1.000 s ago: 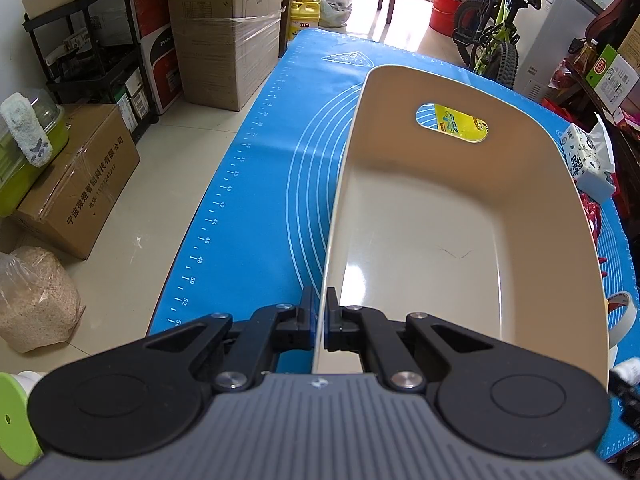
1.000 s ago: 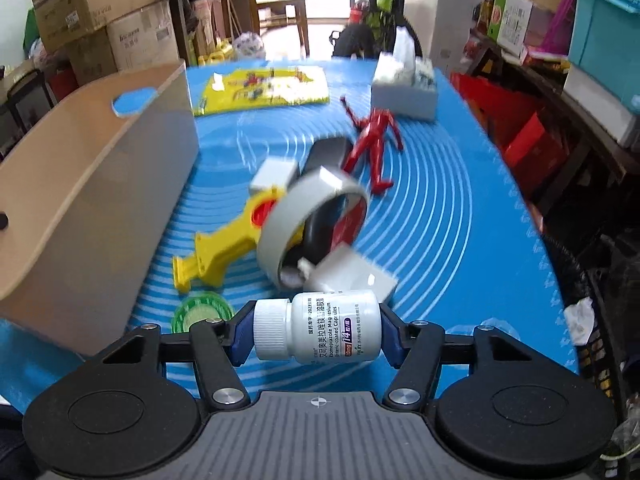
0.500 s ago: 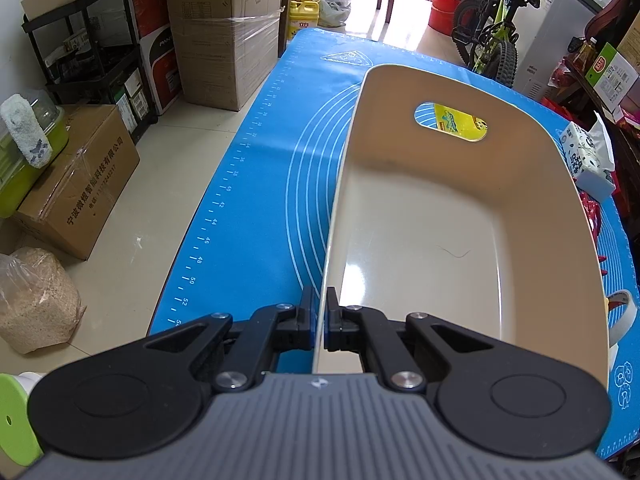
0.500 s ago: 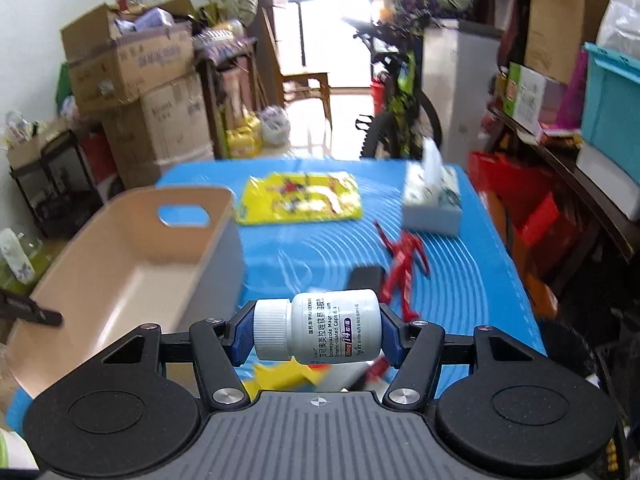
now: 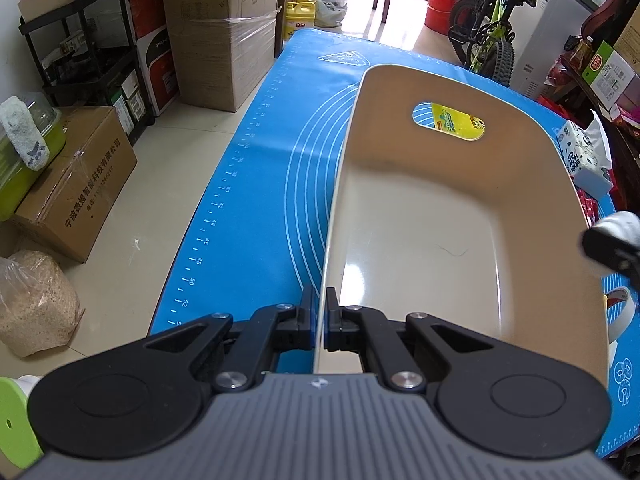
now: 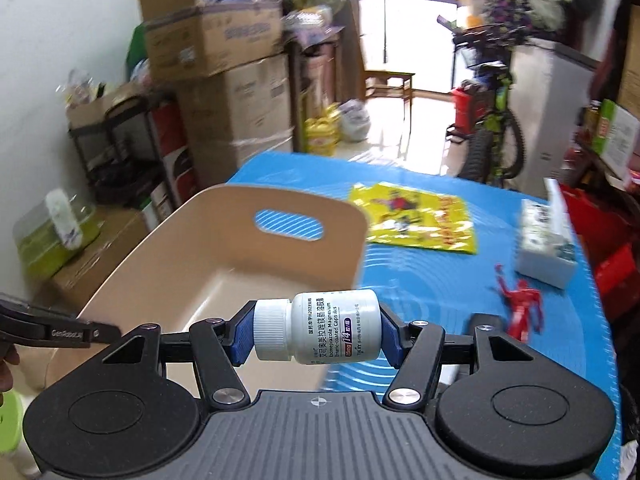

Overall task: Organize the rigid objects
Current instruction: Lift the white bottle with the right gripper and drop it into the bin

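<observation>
A beige plastic bin (image 5: 420, 216) with a handle cutout stands on the blue mat (image 5: 256, 208); its inside shows nothing in it. My left gripper (image 5: 320, 322) is shut on the bin's near left wall. My right gripper (image 6: 316, 336) is shut on a white medicine bottle (image 6: 320, 332), held sideways in the air near the bin's (image 6: 224, 248) right rim. The right gripper's tip (image 5: 612, 244) shows at the right edge of the left wrist view.
On the mat right of the bin lie a yellow packet (image 6: 420, 220), a tissue pack (image 6: 546, 240), a red figure (image 6: 520, 308) and a tape roll (image 5: 618, 306). Cardboard boxes (image 5: 76, 176), a shelf and a bicycle (image 5: 488, 44) surround the table.
My right gripper has lifted the bottle up from the mat and carried it left, toward the bin. The left gripper has kept its hold on the bin wall.
</observation>
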A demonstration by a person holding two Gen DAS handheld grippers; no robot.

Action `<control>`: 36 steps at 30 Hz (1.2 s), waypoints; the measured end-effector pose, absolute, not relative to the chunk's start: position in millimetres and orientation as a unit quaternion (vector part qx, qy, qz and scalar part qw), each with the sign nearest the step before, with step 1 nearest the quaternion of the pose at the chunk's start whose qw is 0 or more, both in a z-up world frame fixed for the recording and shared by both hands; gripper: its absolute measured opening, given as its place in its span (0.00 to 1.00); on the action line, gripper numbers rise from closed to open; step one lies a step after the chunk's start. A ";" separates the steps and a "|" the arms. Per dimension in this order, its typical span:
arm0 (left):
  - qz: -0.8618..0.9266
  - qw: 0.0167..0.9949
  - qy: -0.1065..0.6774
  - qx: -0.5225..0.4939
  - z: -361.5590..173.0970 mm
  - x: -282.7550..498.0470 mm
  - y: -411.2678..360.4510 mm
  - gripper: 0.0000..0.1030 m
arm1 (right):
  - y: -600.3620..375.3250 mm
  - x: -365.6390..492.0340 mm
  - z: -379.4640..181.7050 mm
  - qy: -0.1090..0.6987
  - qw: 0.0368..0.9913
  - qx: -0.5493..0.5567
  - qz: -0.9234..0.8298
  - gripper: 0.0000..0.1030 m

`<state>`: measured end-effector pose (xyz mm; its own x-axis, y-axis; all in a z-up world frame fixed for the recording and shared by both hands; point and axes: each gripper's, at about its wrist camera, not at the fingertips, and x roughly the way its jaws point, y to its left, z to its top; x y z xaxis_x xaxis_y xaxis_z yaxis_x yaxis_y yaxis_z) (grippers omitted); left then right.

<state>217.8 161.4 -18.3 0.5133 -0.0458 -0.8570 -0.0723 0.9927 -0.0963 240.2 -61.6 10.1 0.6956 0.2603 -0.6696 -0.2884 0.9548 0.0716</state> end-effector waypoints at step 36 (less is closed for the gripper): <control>0.008 0.868 0.493 -0.060 -17.5 217.4 163.1 0.04 | -23.1 239.7 -3.2 0.404 0.894 -0.100 0.165 0.80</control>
